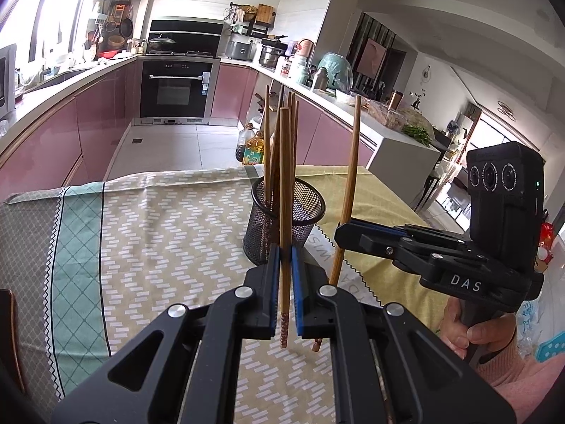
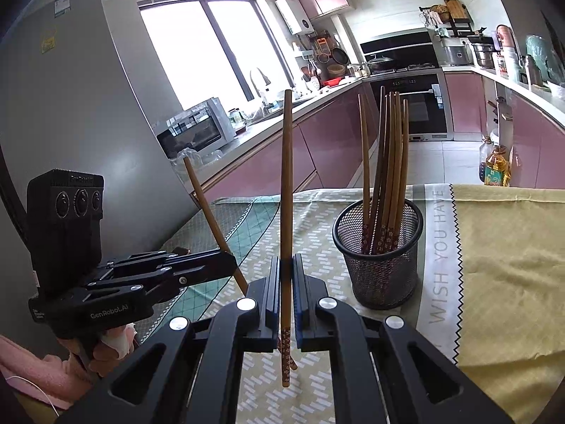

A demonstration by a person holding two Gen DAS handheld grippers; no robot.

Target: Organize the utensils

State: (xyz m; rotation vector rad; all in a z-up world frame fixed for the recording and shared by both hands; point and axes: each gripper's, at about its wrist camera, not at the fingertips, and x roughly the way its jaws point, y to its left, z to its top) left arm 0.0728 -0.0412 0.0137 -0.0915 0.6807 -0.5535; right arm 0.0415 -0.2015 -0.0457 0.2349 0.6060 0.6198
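Note:
A black mesh holder (image 1: 259,233) (image 2: 381,275) stands on the patterned tablecloth (image 1: 159,229) with several wooden chopsticks (image 2: 388,162) upright in it. My left gripper (image 1: 285,251) (image 2: 231,261) is shut on one chopstick (image 1: 284,176) (image 2: 206,205), held above the cloth just in front of the holder. My right gripper (image 2: 286,261) (image 1: 340,235) is shut on another chopstick (image 2: 286,176) (image 1: 351,176), nearly upright, a little to the near left of the holder in its own view. Both chopsticks have their patterned ends pointing down.
A person's hand (image 1: 469,332) (image 2: 106,346) with a pink sleeve grips each handle. The table's far edge (image 1: 183,173) drops to a tiled kitchen floor, where oil bottles (image 1: 252,148) stand. Pink cabinets and counters run along both sides.

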